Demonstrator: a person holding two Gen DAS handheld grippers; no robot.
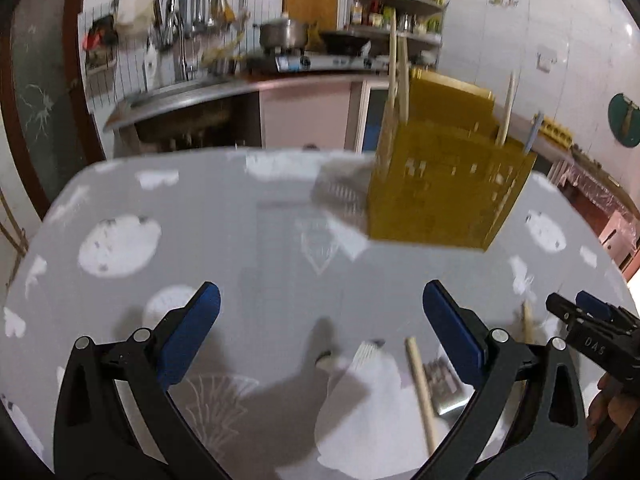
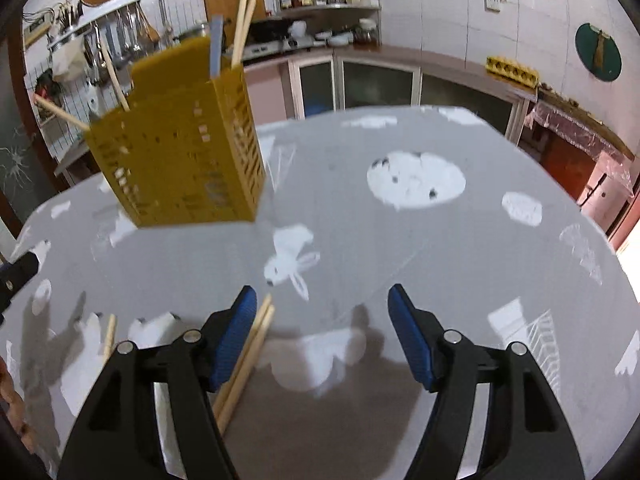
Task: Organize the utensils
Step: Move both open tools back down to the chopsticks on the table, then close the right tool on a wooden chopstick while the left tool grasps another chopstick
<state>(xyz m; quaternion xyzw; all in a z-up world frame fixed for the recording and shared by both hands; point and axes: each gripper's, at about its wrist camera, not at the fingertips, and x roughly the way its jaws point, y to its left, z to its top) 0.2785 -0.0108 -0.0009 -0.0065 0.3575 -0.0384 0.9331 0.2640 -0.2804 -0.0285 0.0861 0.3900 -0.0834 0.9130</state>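
Both claws stand spread and empty above the grey tabletop [image 2: 460,240], which carries a smooth cloth printed with white shapes. Your left claw [image 1: 320,320] hangs over a pale wooden stick [image 1: 420,392] and a white-handled utensil [image 1: 366,354]. Your right claw [image 2: 322,316] has a pair of light wooden chopsticks [image 2: 244,364] just beside its left pad, outside the gap.

The perforated mustard-yellow plastic utensil holder [image 2: 180,160] stands well apart, with several sticks already upright in it.

Risks, as judged from here:
- Round, slender sticks may roll away if you close off-centre.
- The cloth may bunch if a pad drags across it.
- The claws sit near each other; a wide swing may make them collide.
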